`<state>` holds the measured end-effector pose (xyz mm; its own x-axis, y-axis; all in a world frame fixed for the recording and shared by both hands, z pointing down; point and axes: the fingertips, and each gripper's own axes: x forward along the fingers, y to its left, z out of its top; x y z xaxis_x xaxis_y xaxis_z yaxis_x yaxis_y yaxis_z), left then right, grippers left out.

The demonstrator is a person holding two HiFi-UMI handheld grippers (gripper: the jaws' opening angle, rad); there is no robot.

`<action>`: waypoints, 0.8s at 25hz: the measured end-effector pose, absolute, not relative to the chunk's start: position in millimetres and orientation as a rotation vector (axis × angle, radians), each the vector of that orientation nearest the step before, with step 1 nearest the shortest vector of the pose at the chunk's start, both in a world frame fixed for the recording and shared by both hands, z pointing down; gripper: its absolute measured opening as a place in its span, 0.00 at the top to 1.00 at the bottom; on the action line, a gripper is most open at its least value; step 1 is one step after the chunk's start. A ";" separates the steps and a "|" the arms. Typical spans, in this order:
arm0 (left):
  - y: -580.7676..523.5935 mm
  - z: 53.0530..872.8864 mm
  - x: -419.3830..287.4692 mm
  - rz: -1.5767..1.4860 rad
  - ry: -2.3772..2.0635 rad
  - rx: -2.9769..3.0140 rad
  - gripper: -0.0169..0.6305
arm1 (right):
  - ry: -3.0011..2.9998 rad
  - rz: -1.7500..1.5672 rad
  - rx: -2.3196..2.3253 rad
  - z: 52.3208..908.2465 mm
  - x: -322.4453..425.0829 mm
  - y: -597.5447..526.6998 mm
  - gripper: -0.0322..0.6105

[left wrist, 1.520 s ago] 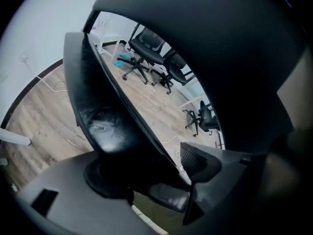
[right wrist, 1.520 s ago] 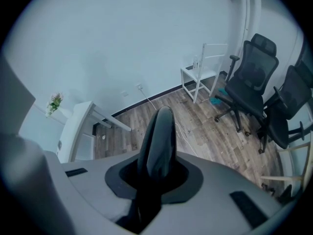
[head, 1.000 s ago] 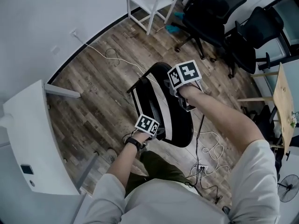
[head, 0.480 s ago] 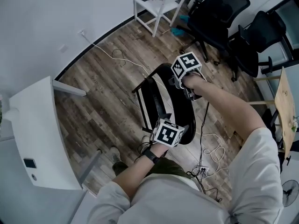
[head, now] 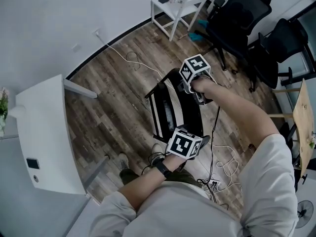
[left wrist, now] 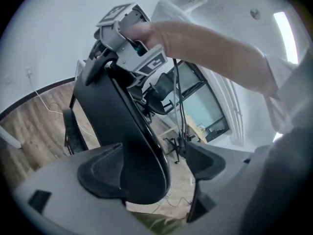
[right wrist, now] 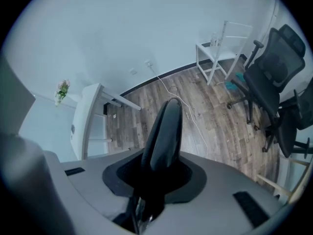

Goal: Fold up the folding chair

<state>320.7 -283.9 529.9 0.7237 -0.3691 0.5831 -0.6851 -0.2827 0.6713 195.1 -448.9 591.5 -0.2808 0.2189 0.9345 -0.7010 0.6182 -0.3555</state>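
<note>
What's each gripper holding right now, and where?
Right gripper clamps the folding chair by its top edge, jaws just easing open. Left gripper holds nothing: its jaws, just opened wider, straddle the chair's near edge without pinching.

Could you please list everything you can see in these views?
folding chair: one, black, centre of the floor.
office chairs: two, black, upper right.
table: one, white, left.
stand: one, white, top of the head view.
cables: several, white and black, on the floor.
left tool: one, grey, jaws apart and just been opening, chair's near edge between them.
right tool: one, grey, closed on the chair's far edge, jaws just been opening slightly.
</note>
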 end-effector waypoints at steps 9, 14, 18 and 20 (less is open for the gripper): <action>-275.4 571.1 313.0 0.619 -1.079 1.852 0.34 | -1.649 0.921 0.417 583.2 168.0 -435.3 0.75; -278.0 575.6 313.3 0.742 -1.184 1.859 0.34 | -1.656 0.903 0.552 584.7 169.5 -438.6 0.81; -274.6 572.6 301.0 0.697 -1.205 1.840 0.39 | -1.682 0.923 0.614 580.8 161.6 -436.9 0.82; -269.7 571.3 290.8 0.696 -1.205 1.833 0.40 | -1.696 0.908 0.632 578.6 152.2 -433.1 0.82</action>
